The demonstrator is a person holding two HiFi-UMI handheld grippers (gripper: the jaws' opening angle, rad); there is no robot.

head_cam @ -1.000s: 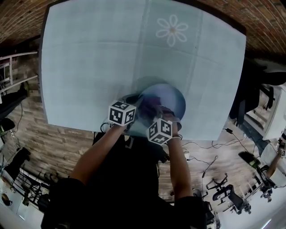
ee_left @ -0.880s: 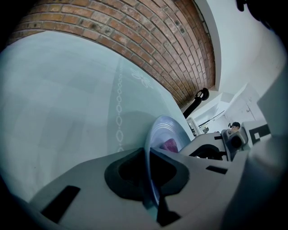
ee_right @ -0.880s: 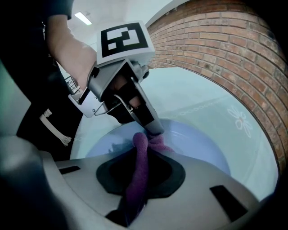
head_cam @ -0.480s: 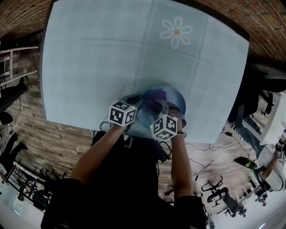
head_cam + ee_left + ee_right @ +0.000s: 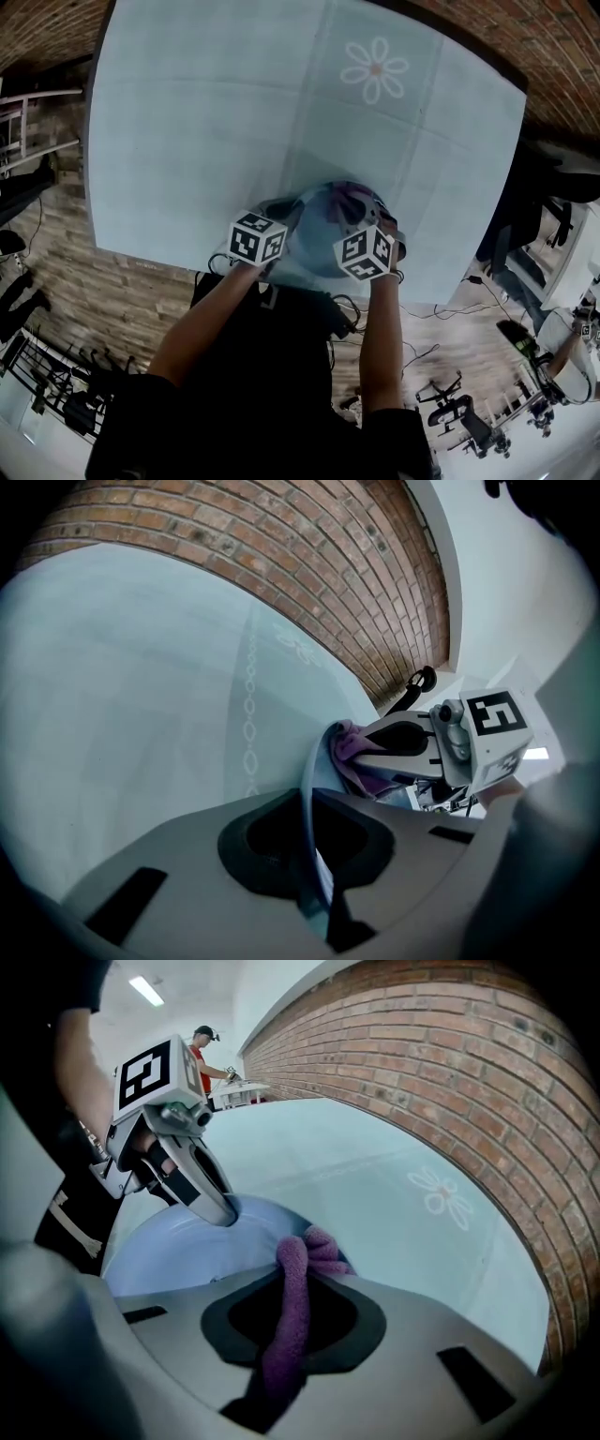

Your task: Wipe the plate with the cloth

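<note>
- Plate (image 5: 317,240): pale blue and round, the one thing both tools meet on. The person's two bare forearms (image 5: 202,323) reach up to it from below in the head view.
- The left gripper (image 5: 309,847) sits at the plate's left rim. Its fingers are clamped on that rim, which runs edge-on up between the dark pads in the left gripper view.
- The right gripper (image 5: 292,1330) is at the plate's right side, across the plate from the left one. Its fingers are pressed together on a purple cloth (image 5: 286,1316).
- The cloth rises from between those fingers as a thick roll. Its bunched end lies against the plate's face close to the right rim.
- In the left gripper view the same purple bunch shows at the plate's far rim, touching the plate and pinched under the other tool's pale finger.
- Each tool's marker cube (image 5: 255,237) sits on the person's side of the plate, one at either flank.
- The table (image 5: 187,122) spreads out beyond the plate under a pale blue covering. Its near edge passes under the plate's near side.
- A white flower print (image 5: 375,70) lies on the covering well beyond the plate, slightly to its right.
- A brick wall (image 5: 450,1072) stands past the table, on the far side from the plate.
</note>
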